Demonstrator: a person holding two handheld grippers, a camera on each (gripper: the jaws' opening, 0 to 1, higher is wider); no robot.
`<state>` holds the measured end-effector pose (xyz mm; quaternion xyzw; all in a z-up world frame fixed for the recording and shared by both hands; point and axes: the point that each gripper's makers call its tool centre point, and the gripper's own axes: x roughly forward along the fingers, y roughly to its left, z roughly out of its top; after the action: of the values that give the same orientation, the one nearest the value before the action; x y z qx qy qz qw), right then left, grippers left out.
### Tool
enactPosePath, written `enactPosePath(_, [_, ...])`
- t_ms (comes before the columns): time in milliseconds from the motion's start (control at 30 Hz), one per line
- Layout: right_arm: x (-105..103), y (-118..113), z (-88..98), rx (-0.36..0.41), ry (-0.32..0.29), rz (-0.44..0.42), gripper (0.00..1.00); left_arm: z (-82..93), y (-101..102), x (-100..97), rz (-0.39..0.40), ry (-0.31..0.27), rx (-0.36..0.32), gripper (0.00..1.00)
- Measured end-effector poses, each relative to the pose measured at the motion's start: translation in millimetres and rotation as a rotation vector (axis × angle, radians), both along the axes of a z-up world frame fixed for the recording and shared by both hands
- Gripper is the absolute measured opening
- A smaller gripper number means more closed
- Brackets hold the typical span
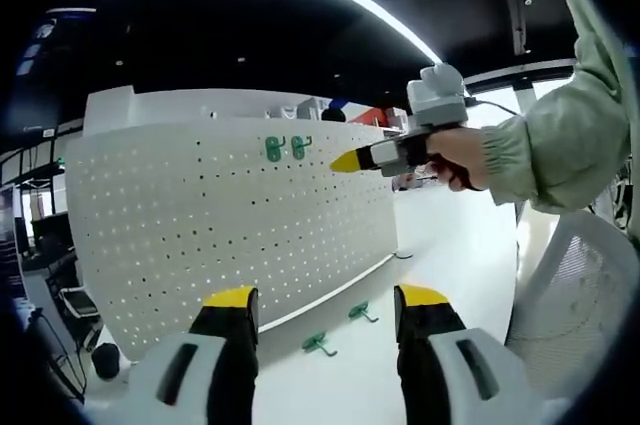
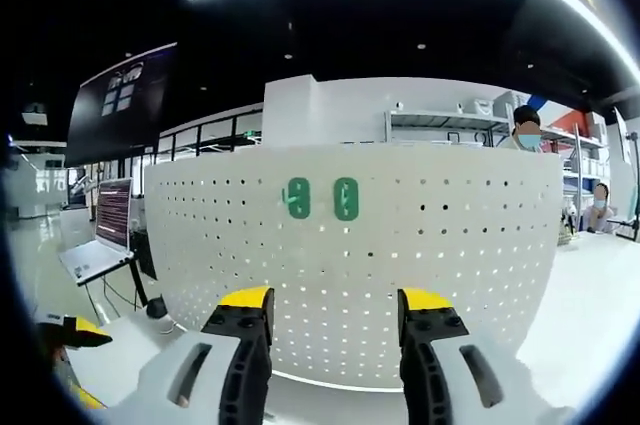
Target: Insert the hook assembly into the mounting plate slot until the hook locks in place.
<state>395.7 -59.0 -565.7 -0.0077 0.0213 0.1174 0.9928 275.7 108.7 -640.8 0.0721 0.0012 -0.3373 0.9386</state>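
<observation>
A white pegboard point(image 1: 230, 235) stands upright on the white table point(image 1: 450, 255). Two green hooks point(image 1: 287, 148) are mounted side by side near its top, and the right gripper view faces the same green hooks point(image 2: 322, 198) head-on. Two more green hooks point(image 1: 318, 345) point(image 1: 362, 313) lie on the table at the board's foot. My left gripper point(image 1: 325, 297) is open and holds nothing, low in front of the board. A hand in a green sleeve holds my right gripper point(image 1: 345, 160), its yellow tip just right of the mounted hooks. In its own view the right gripper point(image 2: 335, 297) stands open and holds nothing.
A white mesh chair point(image 1: 575, 285) stands at the right of the table. A laptop point(image 2: 100, 235) sits on a stand left of the board. Shelves point(image 2: 450, 125) and seated people are behind it. The left gripper's yellow tip point(image 2: 75, 333) shows at the lower left.
</observation>
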Motion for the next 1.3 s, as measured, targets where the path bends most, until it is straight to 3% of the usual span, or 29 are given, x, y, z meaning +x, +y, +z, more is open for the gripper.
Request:
enactPosePath(67, [-7, 0, -4.9, -0.038, 0.0, 0.005, 0.48, -1.0, 0, 0.0, 0.0, 0.001, 0.006, 0.57])
enactPosePath(333, [-29, -3, -22.8, -0.048, 0.02, 0.016, 0.48, -7.1, -3, -0.2, -0.008, 0.015, 0.026, 0.56])
enactPosePath(567, [-50, -3, -45.2, -0.04, 0.053, 0.024, 0.47, -13.5, -7, -1.5, -0.019, 0.023, 0.058, 0.56])
enactPosePath(1300, [-91, -4, -76.0, 0.019, 0.103, 0.042, 0.47, -30.6, -11, -2.8, -0.034, 0.065, 0.121, 0.56])
